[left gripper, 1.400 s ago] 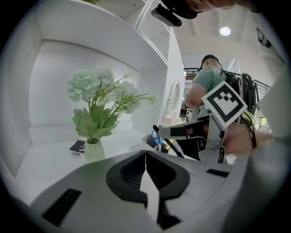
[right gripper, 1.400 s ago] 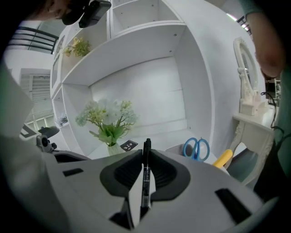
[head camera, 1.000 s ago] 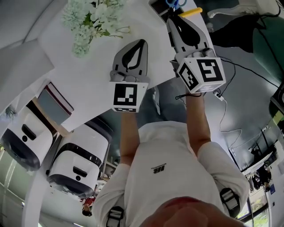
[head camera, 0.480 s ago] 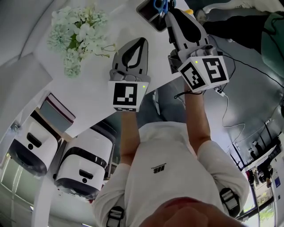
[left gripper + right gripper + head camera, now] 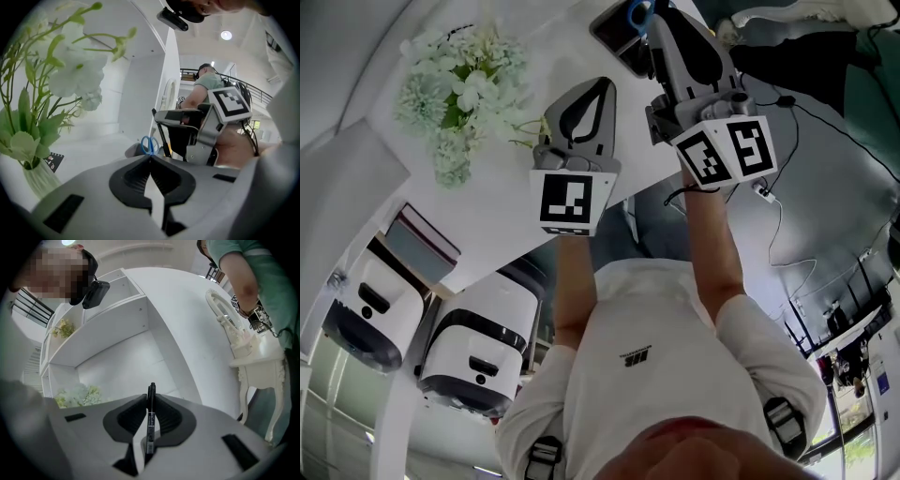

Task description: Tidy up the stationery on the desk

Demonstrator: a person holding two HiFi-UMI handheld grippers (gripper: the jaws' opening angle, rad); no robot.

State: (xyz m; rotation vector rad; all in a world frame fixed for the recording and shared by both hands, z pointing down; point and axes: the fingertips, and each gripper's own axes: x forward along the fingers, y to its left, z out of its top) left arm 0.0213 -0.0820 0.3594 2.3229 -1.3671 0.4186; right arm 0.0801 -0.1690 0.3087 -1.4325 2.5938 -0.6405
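Right gripper (image 5: 151, 397) clamps pen (image 5: 150, 427) near desk (image 5: 502, 202) edge.

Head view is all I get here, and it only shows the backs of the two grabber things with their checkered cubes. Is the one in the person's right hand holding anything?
Observer: Yes. The right gripper is shut on a black pen. The pen stands upright between the jaws, with its tip poking out past them.
Operator: And the one in the left hand, does it have something too?
Observer: No. The left gripper is shut with its jaws pressed together, and there is nothing between them.
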